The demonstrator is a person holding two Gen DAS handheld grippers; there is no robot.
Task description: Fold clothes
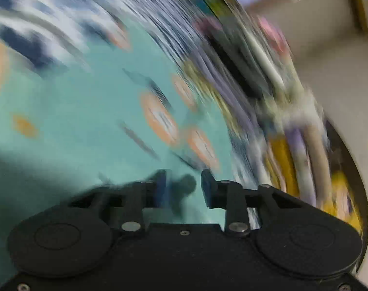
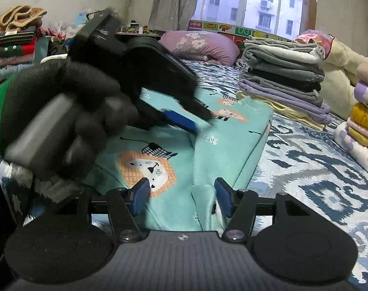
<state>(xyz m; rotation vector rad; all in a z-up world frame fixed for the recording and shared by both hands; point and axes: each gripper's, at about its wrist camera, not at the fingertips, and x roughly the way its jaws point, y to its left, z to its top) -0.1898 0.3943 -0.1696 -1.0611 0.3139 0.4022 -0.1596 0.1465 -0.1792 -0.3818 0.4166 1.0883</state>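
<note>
A teal sweatshirt (image 2: 222, 140) printed with orange lions lies flat on the bed, with a fold of it standing up near the front. My right gripper (image 2: 181, 198) hovers low over its near edge, open; the raised fold (image 2: 203, 194) sits close to the right pad, but no pad presses on it. A black-gloved hand (image 2: 70, 111) holds my left gripper (image 2: 196, 118) over the middle of the sweatshirt, blue pads apart. The left wrist view is badly blurred: the left gripper (image 1: 184, 189) stands open just above the teal cloth (image 1: 87, 111), with only shadow between its fingers.
The bedspread (image 2: 317, 169) is patterned blue and white. A tall stack of folded clothes (image 2: 283, 72) stands behind the sweatshirt, and another pile (image 2: 363, 126) lies at the right edge. A purple pillow (image 2: 198, 43) lies near the window, with more folded clothes (image 2: 11, 36) at far left.
</note>
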